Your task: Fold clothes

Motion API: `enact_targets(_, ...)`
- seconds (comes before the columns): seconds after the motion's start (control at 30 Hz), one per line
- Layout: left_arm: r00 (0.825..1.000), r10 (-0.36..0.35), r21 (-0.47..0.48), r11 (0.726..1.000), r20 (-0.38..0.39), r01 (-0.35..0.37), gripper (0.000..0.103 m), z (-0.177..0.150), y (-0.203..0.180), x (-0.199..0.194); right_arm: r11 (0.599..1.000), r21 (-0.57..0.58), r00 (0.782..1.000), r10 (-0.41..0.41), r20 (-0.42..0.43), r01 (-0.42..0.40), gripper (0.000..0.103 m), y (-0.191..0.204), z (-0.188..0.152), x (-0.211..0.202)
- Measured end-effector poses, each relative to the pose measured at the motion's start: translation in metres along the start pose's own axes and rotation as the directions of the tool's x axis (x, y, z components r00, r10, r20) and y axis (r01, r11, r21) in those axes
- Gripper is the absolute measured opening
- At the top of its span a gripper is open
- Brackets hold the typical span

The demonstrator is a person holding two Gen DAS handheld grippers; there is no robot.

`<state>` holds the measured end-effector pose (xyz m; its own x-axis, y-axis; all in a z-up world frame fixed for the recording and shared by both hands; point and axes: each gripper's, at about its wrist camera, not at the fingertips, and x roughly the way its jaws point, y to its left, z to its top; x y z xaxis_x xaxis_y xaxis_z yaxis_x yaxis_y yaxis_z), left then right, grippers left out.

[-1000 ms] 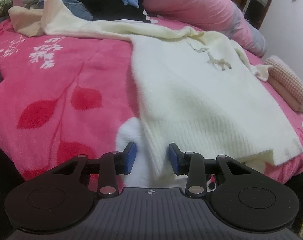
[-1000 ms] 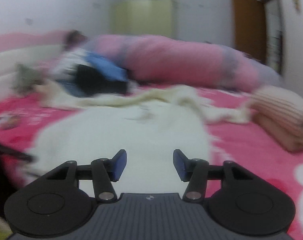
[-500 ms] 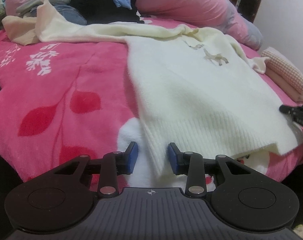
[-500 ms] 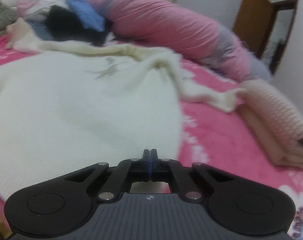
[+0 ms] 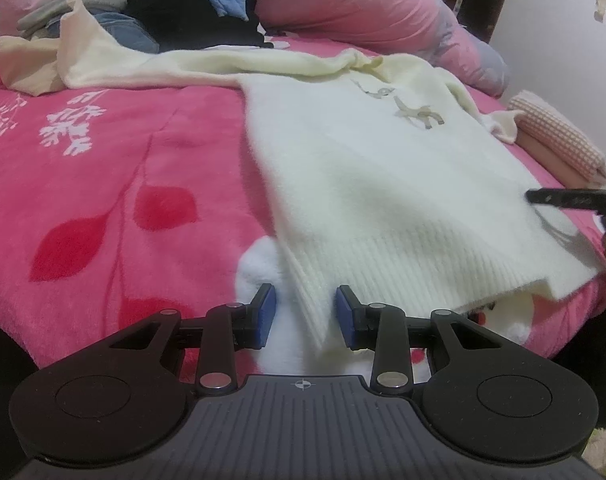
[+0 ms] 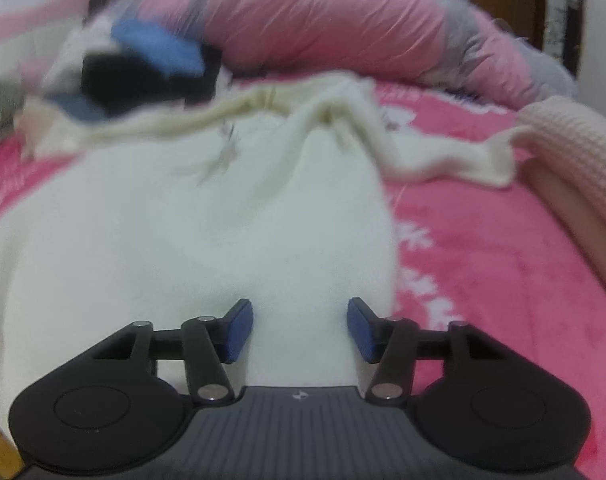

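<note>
Sweater hem corner lies between left jaws.

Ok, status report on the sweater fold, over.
Left gripper open, straddling the ribbed hem corner. Right gripper open over the far hem side. Cream sweater flat on the pink blanket, unfolded. Clothes pile behind it; nothing blocking.

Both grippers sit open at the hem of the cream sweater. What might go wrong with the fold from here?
The left gripper straddles only the hem corner of the cream sweater; a shallow pinch may slip. One sleeve trails to the clothes pile and could drag it. The right gripper is open over the sweater; its view is blurred, so where it would bite is uncertain.
</note>
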<state>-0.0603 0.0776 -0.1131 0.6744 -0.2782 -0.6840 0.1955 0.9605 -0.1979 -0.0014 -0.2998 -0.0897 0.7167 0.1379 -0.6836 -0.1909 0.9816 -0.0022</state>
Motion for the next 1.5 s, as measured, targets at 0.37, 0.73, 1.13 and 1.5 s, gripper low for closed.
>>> enact_targets(0.37,0.999,-0.048,0.038,0.998,-0.008,0.048,0.033,0.000,0.007,-0.001,0.992,0.023,0.985,-0.129,0.116,0.127,0.004,-0.009,0.026,-0.012)
enact_targets(0.73,0.997,-0.074,0.051,0.996,-0.016,0.075,0.033,0.000,0.011,-0.002,0.982,0.173,0.987,-0.099,0.130,0.076,0.008,-0.028,0.019,0.004)
enact_targets(1.13,0.996,-0.085,-0.011,0.996,-0.038,0.084,0.034,0.005,0.014,-0.001,0.929,0.370,0.978,-0.060,0.202,-0.020,0.052,-0.032,-0.034,-0.101)
enact_targets(1.5,0.996,-0.069,-0.094,0.994,-0.055,0.063,0.034,0.009,0.015,-0.001,0.981,0.191,0.978,-0.005,0.207,-0.035,0.052,0.031,-0.069,-0.110)
